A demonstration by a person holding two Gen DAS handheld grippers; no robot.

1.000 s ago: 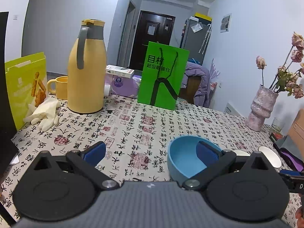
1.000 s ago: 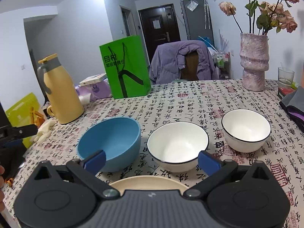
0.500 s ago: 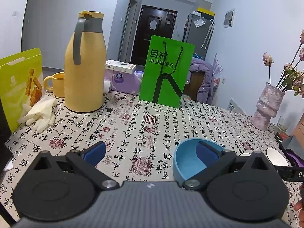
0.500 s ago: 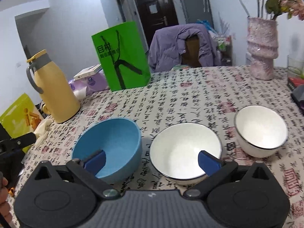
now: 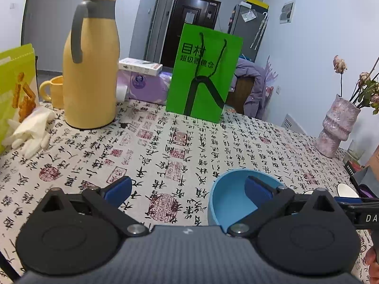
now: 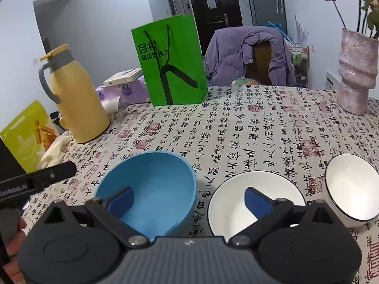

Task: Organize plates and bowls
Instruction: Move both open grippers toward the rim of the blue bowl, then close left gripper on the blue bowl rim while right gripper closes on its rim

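Note:
A blue bowl (image 6: 154,184) stands upright on the calligraphy-print tablecloth (image 6: 236,130), with a large white bowl (image 6: 236,203) right of it and a smaller white bowl (image 6: 350,187) farther right. My right gripper (image 6: 189,201) hangs over them, its jaws closing. Its left pad is inside the blue bowl and its right pad over the large white bowl; neither pad presses on a rim. In the left wrist view, my left gripper (image 5: 187,189) is open wide, with its right pad over the blue bowl (image 5: 232,201) and the bowl's left rim between the fingers.
A tall yellow jug (image 5: 90,71), a yellow mug (image 5: 53,92), white gloves (image 5: 30,130) and a snack bag (image 5: 16,82) fill the left side. A green paper bag (image 5: 203,75) stands at the back. A pink vase (image 6: 355,75) sits at the far right.
Both grippers have moved forward over the table. The bowls sit nearer in the right wrist view, and the beige plate at its near edge has passed out of sight.

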